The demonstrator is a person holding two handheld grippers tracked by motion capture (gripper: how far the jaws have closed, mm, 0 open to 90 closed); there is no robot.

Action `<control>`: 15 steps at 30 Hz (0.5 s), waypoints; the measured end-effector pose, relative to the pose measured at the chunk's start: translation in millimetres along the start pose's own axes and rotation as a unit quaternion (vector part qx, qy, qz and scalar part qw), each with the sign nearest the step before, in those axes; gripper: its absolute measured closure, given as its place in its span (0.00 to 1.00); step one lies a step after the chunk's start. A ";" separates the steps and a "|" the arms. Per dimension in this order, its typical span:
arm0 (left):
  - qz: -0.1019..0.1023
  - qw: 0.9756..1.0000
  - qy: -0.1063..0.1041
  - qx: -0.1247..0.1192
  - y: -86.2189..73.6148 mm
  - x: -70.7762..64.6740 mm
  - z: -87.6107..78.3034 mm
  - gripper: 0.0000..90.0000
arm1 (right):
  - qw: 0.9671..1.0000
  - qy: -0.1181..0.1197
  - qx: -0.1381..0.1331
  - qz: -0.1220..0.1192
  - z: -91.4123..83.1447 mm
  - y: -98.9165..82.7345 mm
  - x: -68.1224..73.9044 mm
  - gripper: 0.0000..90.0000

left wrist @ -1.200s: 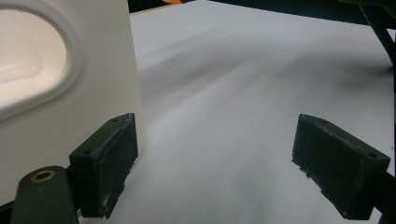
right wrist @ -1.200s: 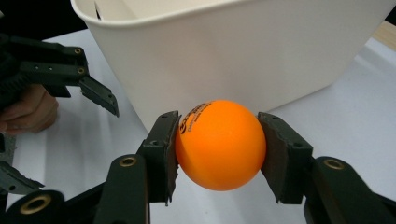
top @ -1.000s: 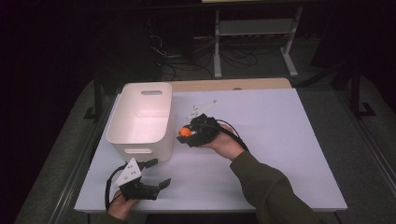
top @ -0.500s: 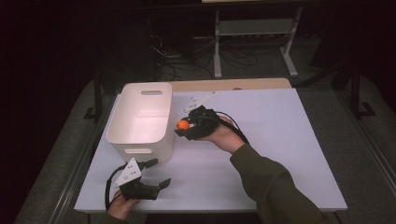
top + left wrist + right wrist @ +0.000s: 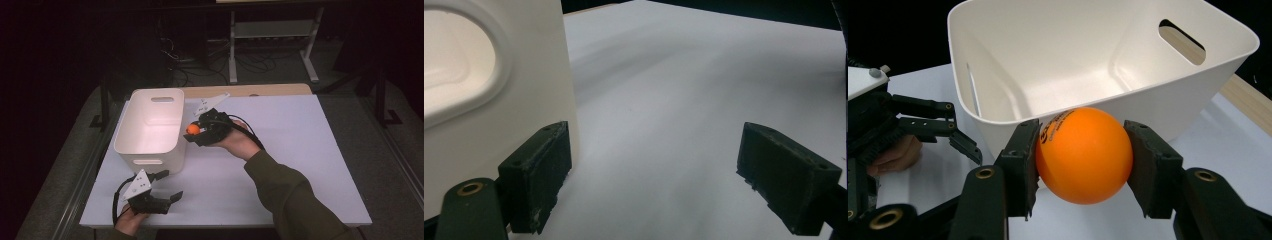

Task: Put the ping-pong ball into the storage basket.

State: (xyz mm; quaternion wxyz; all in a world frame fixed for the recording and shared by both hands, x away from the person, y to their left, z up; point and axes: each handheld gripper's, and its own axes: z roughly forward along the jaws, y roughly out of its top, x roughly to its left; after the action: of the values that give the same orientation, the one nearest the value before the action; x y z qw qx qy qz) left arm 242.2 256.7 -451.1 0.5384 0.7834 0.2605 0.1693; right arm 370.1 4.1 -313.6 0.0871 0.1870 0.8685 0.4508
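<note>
1. Right gripper (image 5: 1080,170): black jaws, brass-coloured pivot screws, worn ribbed pads.
2. Left gripper (image 5: 160,192): black, grey three-cornered plate, black cable.
3. Sleeve (image 5: 295,195): olive green.

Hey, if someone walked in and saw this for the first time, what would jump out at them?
The bright orange ball, clamped between the jaws of the right gripper, held just outside the rim of the white bin. The bin is empty and sits at the left of the white table. Near the table's front edge, the left gripper rests with its jaws wide open beside the bin.
</note>
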 end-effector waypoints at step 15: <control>-0.003 1.000 0.000 -0.001 0.0 0.0 0.0 0.16 | 1.000 0.001 -0.002 -0.009 1.6 14.7 1.0 0.55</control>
State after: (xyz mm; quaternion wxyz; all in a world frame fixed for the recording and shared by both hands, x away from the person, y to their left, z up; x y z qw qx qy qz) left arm 242.1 256.7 -451.2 0.5396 0.7822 0.2624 0.1675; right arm 373.3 13.4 -302.5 0.0905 0.1787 0.8691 0.4522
